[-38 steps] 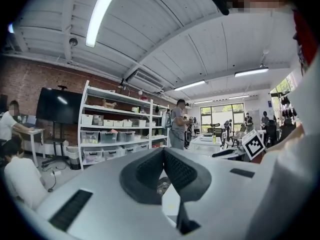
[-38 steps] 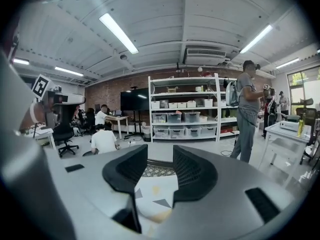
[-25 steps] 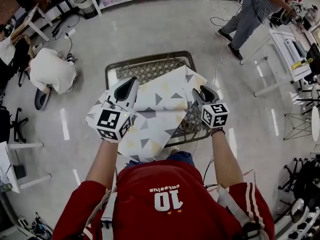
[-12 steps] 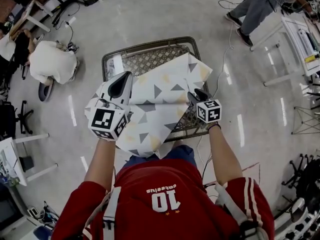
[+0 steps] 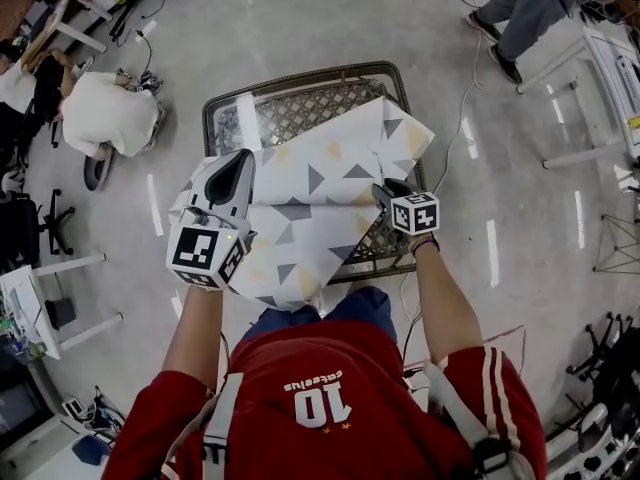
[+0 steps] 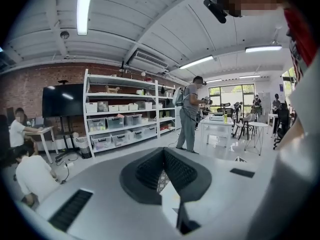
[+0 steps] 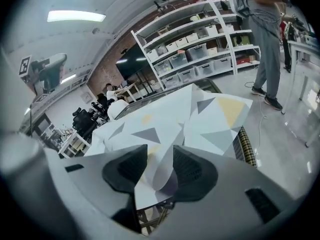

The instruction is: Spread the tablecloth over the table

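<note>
A white tablecloth (image 5: 320, 198) printed with grey and yellow triangles hangs, partly folded, over a small table (image 5: 300, 76) with a checked top and a metal rim. My left gripper (image 5: 243, 164) is shut on the cloth's near left edge, a sliver of cloth (image 6: 167, 199) showing between its pads. At the near right edge my right gripper (image 5: 386, 192) is shut on a fold of the cloth (image 7: 175, 119). That fold stands between its pads (image 7: 192, 166). The table's far strip shows bare; the near part is hidden under the cloth.
A person in grey trousers (image 5: 530, 8) stands at the far right near white tables (image 5: 600, 78). Another person in white (image 5: 105, 118) crouches at the left. Cables lie on the floor (image 5: 455, 158). Shelves with boxes (image 6: 125, 119) line the far wall.
Both grippers have come down with the cloth, the right one much further. The cloth now lies lower and nearer the table top.
</note>
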{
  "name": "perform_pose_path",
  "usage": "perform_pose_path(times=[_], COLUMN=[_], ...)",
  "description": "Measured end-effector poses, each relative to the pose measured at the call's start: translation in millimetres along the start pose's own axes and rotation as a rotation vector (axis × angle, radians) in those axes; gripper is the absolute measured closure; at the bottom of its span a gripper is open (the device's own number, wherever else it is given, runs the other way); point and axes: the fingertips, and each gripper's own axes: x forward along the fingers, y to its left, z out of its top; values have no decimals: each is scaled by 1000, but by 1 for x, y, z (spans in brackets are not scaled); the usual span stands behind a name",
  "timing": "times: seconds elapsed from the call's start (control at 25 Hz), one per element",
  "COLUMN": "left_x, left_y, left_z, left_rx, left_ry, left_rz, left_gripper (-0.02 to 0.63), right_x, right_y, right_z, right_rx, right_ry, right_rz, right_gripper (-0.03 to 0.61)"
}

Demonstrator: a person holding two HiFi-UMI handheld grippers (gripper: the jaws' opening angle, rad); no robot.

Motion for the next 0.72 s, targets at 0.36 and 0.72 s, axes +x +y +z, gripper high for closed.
perform_pose_path(times=[0.36, 0.72], left_x=[5, 3], left_y=[6, 3], left_z=[-14, -14], left_rx=[-19, -19], left_ry=[25, 32], left_rz=[27, 34], left_gripper=[607, 607], right_x=[14, 13], right_y=[-4, 9], right_z=[-10, -10], right_rx=[99, 273], right_ry=[37, 35], right_rz=[105, 271], right_gripper=[428, 420])
